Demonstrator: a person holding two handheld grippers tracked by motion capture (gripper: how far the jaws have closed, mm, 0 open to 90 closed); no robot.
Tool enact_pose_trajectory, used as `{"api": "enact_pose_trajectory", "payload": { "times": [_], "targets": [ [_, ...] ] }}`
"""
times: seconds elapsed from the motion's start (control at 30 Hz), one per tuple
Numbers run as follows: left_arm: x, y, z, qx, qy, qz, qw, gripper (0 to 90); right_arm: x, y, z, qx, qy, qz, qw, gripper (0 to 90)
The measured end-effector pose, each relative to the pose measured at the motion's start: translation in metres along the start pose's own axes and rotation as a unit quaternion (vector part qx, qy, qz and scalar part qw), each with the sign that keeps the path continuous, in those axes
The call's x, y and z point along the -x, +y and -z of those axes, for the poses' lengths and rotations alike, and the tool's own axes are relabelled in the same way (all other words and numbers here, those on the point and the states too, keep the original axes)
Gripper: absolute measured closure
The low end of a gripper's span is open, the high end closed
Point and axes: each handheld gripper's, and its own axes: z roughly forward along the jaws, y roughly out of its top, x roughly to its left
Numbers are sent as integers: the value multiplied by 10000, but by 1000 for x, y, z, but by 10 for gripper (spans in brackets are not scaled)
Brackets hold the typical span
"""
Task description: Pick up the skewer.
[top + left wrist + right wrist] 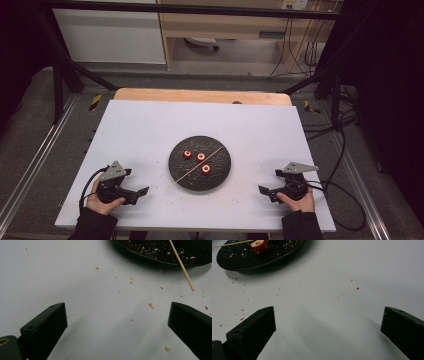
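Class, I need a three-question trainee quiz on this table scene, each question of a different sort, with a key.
1. How many red round food pieces lie on the round black plate?
2. True or false: the thin wooden skewer lies wholly on the plate.
3. The left gripper and right gripper are: A both open, empty; B both shut on the skewer; C one holding a piece.

Key: 1. Three. 2. False, its near end overhangs the white table. 3. A.

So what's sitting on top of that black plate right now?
On the black plate lie three red pieces and a thin wooden skewer laid diagonally, its near end overhanging the rim, plus scattered crumbs. Whatever is beneath the pieces is covered.
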Motion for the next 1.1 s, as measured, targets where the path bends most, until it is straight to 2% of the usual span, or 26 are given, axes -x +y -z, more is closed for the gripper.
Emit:
{"api": "enact_pose_trajectory", "payload": {
  "times": [0.7, 1.1],
  "targets": [
    [7, 11, 1, 5, -110, -63, 9999, 20, 0, 1, 4, 134, 94, -39, 9999, 7],
    [15, 19, 1, -58, -110, -48, 9999, 22, 0, 1, 2, 77, 65, 22, 9999, 6]
  ]
}}
